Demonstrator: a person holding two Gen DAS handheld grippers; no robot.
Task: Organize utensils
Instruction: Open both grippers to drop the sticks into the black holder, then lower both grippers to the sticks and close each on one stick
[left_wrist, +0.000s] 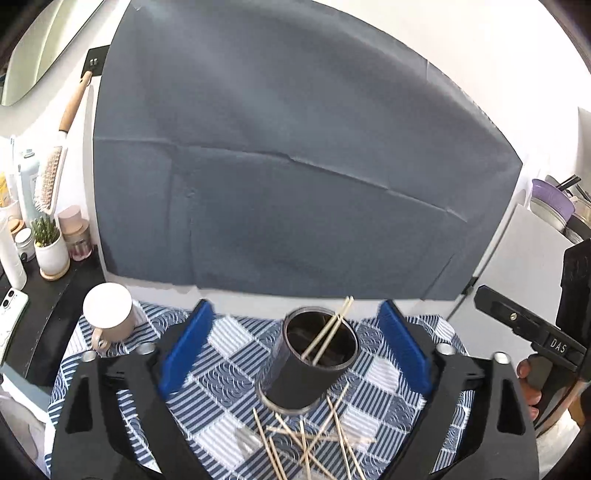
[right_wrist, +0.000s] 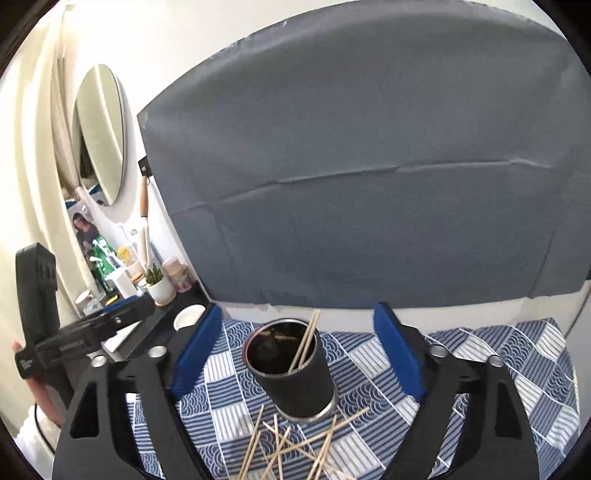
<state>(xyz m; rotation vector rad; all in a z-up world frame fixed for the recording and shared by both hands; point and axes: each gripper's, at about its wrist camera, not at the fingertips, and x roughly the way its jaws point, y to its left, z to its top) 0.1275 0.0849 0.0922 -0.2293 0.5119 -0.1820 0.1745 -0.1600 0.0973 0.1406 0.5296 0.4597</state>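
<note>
Between the spread blue fingers of the left gripper (left_wrist: 295, 354) stands a black cylindrical metal cup (left_wrist: 310, 363) holding 2 thin wooden sticks (left_wrist: 327, 334); loose wooden sticks (left_wrist: 314, 443) lie nearer, beneath it. The right gripper (right_wrist: 297, 356) is likewise apart, empty, around the cup.

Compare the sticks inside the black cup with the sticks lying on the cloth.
The sticks in the black cup lean nearly upright, only a few; the loose sticks lie flat, many, crisscrossed on the checked cloth before the black cup. Both are thin, pale wood.
</note>
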